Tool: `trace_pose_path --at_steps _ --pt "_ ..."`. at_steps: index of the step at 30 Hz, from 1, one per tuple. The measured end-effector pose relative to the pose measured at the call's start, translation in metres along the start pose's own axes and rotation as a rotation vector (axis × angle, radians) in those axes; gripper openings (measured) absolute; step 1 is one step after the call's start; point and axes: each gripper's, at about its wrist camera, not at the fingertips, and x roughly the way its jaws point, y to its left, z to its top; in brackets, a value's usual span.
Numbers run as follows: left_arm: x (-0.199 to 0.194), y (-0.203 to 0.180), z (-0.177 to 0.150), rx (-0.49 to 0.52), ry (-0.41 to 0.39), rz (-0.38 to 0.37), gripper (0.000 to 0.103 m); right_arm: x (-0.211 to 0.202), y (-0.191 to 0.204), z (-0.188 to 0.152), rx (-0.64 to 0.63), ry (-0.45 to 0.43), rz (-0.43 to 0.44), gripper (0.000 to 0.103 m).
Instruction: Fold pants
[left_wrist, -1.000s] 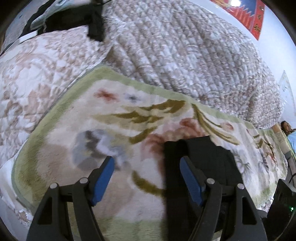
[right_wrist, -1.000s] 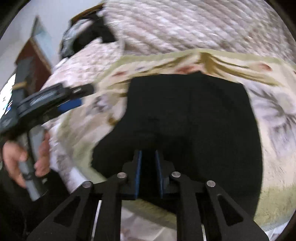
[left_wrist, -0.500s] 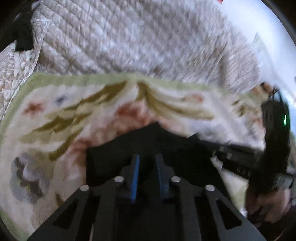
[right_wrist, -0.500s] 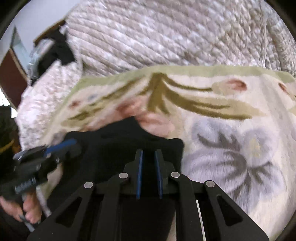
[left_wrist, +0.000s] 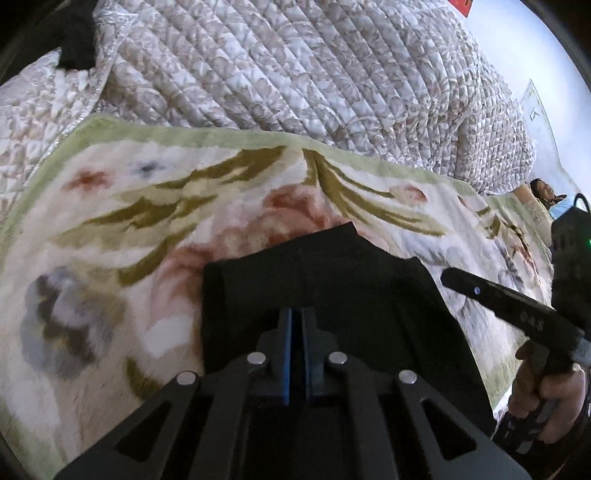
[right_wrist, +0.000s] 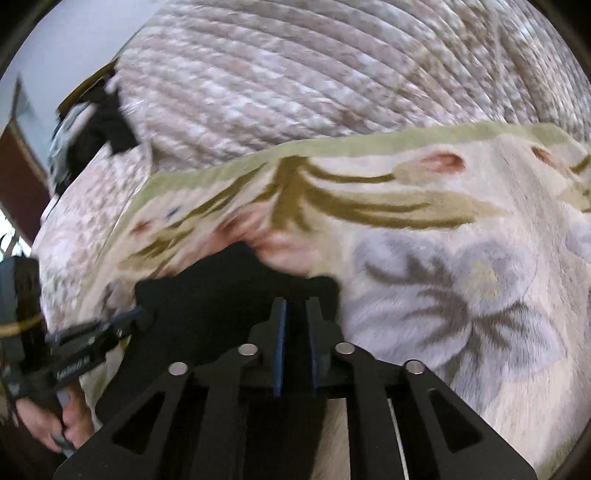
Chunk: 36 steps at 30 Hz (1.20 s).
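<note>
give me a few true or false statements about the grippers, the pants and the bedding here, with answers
1. The left gripper is shut on the black pants. True.
2. The right gripper is wide open and clear of the cloth. False: its blue pads stand close together with black cloth between them.
3. The pants lie on a floral blanket with a green border. True.
4. The blanket covers the whole bed. False: a quilted bedspread shows beyond its far edge.
5. The pants are light blue. False: they are black.
</note>
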Motion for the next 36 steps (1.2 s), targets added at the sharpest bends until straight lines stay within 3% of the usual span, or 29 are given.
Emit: trace_pose_path --at_steps 7,11,14,19,20,24,28,36 --pt "-0.041 -0.012 -0.032 0.048 -0.03 -0.018 0.009 -0.027 0.031 -0.046 -0.088 0.006 0.023 0.018" --pt "-0.042 -0.014 -0.052 0.057 0.0 -0.027 0.009 -0.016 0.036 -0.073 -0.126 0.082 0.022 0.02" --pt "-0.034 -0.012 -0.059 0.06 0.014 -0.013 0.009 -0.016 0.04 -0.075 -0.176 0.073 0.004 0.021" --pt "-0.043 -0.01 -0.057 0.061 0.008 0.016 0.009 -0.025 0.036 -0.071 -0.128 0.059 0.023 0.023" --pt "-0.044 -0.006 -0.056 0.051 0.01 0.034 0.01 -0.028 0.034 -0.07 -0.12 0.055 0.027 0.024" --pt "-0.047 0.003 -0.047 0.023 0.009 0.081 0.034 -0.035 0.026 -0.064 -0.084 0.05 0.043 0.03" --pt "-0.05 0.002 -0.037 0.035 -0.006 0.104 0.04 -0.04 0.023 -0.054 -0.059 0.028 0.063 0.04" --pt "-0.046 -0.007 -0.021 0.061 -0.018 0.089 0.055 -0.04 0.024 -0.038 -0.091 0.023 0.057 0.04"
